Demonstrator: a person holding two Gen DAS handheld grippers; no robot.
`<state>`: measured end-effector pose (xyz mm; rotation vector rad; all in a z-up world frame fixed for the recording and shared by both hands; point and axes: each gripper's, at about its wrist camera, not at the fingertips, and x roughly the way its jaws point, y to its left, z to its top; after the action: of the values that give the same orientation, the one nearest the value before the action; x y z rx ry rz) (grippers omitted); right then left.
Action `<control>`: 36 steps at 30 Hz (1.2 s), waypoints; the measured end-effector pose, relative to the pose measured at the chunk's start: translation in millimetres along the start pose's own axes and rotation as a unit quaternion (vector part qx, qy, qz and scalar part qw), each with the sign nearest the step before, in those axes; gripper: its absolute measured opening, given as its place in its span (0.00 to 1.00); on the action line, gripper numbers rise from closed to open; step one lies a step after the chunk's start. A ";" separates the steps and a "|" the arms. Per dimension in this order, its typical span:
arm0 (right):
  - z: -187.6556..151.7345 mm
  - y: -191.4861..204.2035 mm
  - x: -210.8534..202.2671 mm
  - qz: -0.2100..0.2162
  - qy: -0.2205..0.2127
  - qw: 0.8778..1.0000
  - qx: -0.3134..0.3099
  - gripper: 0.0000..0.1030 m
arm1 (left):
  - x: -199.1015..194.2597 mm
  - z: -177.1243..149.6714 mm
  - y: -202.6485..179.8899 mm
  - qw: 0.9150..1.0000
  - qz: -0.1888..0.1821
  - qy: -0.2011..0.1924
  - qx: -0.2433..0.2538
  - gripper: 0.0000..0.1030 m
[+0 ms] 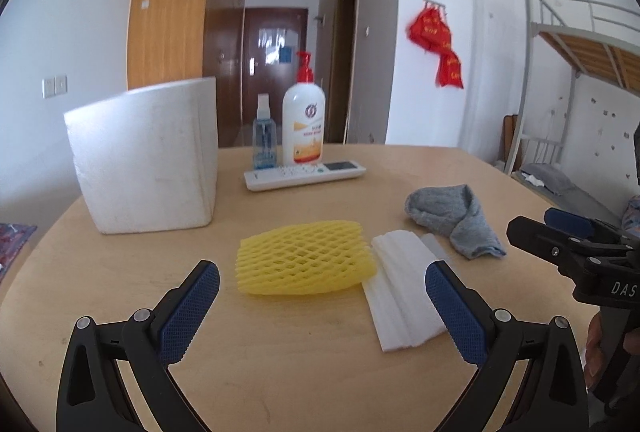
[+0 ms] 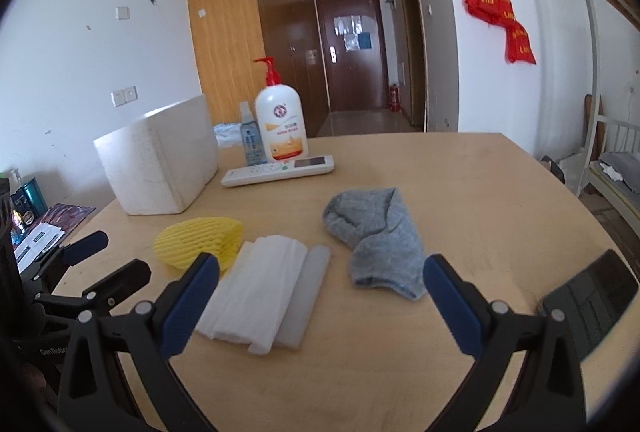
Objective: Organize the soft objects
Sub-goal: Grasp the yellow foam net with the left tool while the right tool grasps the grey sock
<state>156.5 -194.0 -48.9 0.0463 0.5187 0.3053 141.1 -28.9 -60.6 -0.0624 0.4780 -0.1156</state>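
Observation:
A yellow foam net sleeve lies on the round wooden table, with a folded white foam sheet to its right and a grey sock further right. My left gripper is open and empty, just in front of the net sleeve. My right gripper is open and empty, in front of the white sheet and the sock. The net sleeve lies to its left. The right gripper also shows in the left wrist view. The left gripper shows in the right wrist view.
A white foam box stands at the back left. Behind the soft things are a spray bottle, a pump bottle and a white remote. A black phone lies at the table's right edge.

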 end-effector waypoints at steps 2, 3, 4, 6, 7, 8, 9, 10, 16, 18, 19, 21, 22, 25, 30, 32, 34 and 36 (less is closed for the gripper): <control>4.3 -3.7 9.3 -0.001 0.012 1.000 0.002 1.00 | 9.6 3.3 3.9 1.000 -0.001 0.017 -0.009 1.00; 5.8 -4.6 11.7 -0.001 0.015 1.000 0.002 1.00 | 15.6 5.2 6.0 1.000 0.002 0.027 -0.014 1.00; 7.5 -6.6 15.5 -0.003 0.020 1.000 0.003 1.00 | 20.2 6.7 7.8 0.999 0.004 0.035 -0.018 1.00; 10.5 -8.0 22.7 -0.004 0.030 1.000 0.002 1.00 | 30.5 8.6 11.5 0.998 0.004 0.054 -0.026 1.00; 11.5 -8.3 26.0 -0.003 0.035 0.999 0.001 1.00 | 34.3 9.4 13.1 0.998 0.003 0.061 -0.029 1.00; 12.3 -8.5 28.9 -0.001 0.039 0.999 0.000 1.00 | 38.2 10.1 14.2 0.997 0.005 0.067 -0.029 1.00; 13.0 -8.3 32.3 -0.002 0.045 0.999 -0.001 1.00 | 42.5 10.9 14.5 0.997 0.011 0.075 -0.027 1.00; 13.7 -8.1 36.5 -0.005 0.052 0.999 -0.004 1.00 | 46.6 11.9 14.5 0.996 0.017 0.082 -0.025 1.00; 19.3 -13.8 51.4 -0.010 0.080 0.997 -0.001 1.00 | 68.1 16.6 16.9 0.992 0.018 0.120 -0.029 1.00; 21.7 -15.9 54.1 -0.012 0.086 0.996 0.000 1.00 | 73.9 19.1 17.6 0.991 0.017 0.128 -0.029 1.00; 23.5 -17.2 55.2 -0.012 0.087 0.996 0.002 1.00 | 76.4 20.2 18.1 0.991 0.019 0.129 -0.028 1.00; 25.1 -20.4 57.6 -0.012 0.093 0.996 0.006 1.00 | 81.1 21.0 19.3 0.990 0.026 0.136 -0.030 1.00; 25.7 -22.0 58.7 -0.012 0.095 0.995 0.008 1.00 | 83.5 21.0 20.1 0.989 0.027 0.140 -0.030 1.00; 26.5 -27.4 62.6 -0.016 0.102 0.995 0.015 1.00 | 92.5 19.4 20.8 0.986 0.030 0.159 -0.031 0.98; 25.3 -33.1 72.7 -0.025 0.121 0.992 0.017 1.00 | 104.5 16.7 20.6 0.981 0.032 0.187 -0.030 0.87; 25.1 -33.7 76.8 -0.026 0.127 0.991 0.017 1.00 | 108.3 16.1 21.9 0.980 0.030 0.195 -0.034 0.82; 25.3 -34.5 80.2 -0.028 0.131 0.991 0.016 1.00 | 108.4 16.8 23.0 0.980 0.032 0.193 -0.036 0.78; 25.7 -35.4 82.7 -0.034 0.134 0.990 0.014 1.00 | 109.1 17.2 24.0 0.980 0.033 0.191 -0.038 0.70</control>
<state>247.1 -202.3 -70.5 0.0136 0.7905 0.2388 247.6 -18.3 -97.1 -0.0991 0.8670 -0.0433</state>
